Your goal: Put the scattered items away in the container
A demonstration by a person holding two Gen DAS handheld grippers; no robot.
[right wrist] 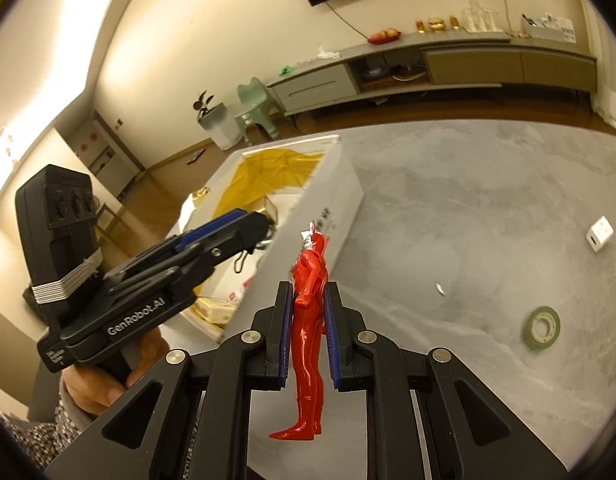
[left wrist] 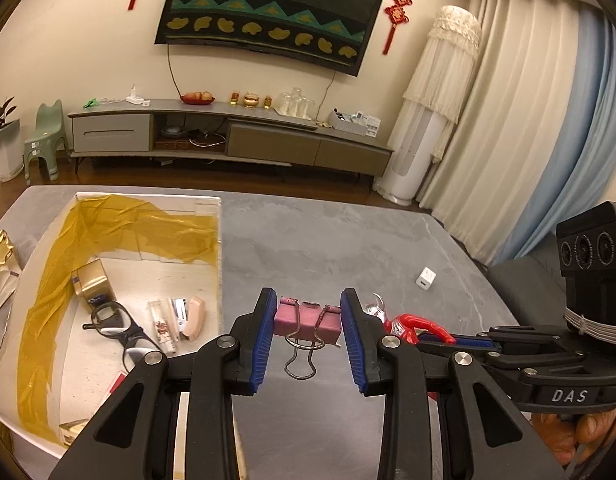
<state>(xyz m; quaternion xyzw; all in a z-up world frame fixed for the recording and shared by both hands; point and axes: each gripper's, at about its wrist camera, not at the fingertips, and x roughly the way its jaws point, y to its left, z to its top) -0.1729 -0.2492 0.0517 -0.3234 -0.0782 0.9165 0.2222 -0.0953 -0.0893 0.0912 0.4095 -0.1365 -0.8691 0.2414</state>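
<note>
1. Here, the left gripper (left wrist: 308, 332) is clenched on a pink binder clip (left wrist: 306, 321): both blue pads press its two ends, and its wire handles hang down toward six o'clock in the left wrist view.
2. Likewise, the right gripper (right wrist: 308, 332) is clamped on a red toy figure (right wrist: 308, 320), pinched at the torso. The figure's long axis runs from six to twelve o'clock along the fingers, feet nearest the camera, head pointing away.
3. Crucially, the container, a white box (left wrist: 218, 256) lined with yellow film, lies at nine to ten o'clock from the clip in the left wrist view, its near wall just beside the left finger.
4. From the right wrist view the box (right wrist: 327, 208) stands at eleven to twelve o'clock beyond the figure's head, with the left gripper (right wrist: 244, 220) already over its opening.
5. So the left hand looks nearer to a drop; I judge it needs only a short shift toward nine o'clock before letting go.
6. Inside the box already lie black glasses (left wrist: 116, 328) and a stapler (left wrist: 190, 316).
7. Still out on the grey table (right wrist: 487, 200): a white charger (right wrist: 599, 235) at two o'clock and a green tape roll (right wrist: 542, 327) at three o'clock from the figure.
</note>
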